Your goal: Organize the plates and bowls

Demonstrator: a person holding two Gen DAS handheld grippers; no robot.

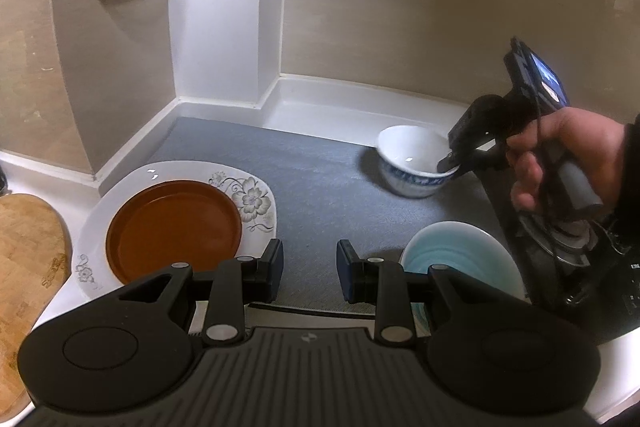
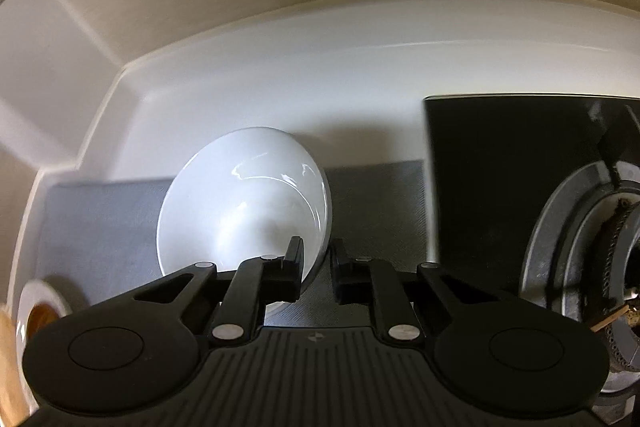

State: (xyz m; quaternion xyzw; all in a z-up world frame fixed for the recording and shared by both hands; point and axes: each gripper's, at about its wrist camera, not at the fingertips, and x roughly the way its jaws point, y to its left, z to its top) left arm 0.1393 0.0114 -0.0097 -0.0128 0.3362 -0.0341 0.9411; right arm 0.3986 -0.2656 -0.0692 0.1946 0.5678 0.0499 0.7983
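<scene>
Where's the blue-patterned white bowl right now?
In the left wrist view the bowl sits tilted at the grey mat's far right, its rim pinched by the right gripper.

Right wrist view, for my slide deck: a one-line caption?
Right tongs pinch the white bowl's rim, tilting it over the grey mat beside the stove.

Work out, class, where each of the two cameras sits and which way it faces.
Left wrist: sits on the left gripper, looking forward and down over the grey mat; shows its open fingers and the person's right hand.
Right wrist: sits on the right gripper, looking steeply down at the white bowl; shows its fingers pinching the rim.
Shared: the white bowl, the mat, the brown plate.
</scene>
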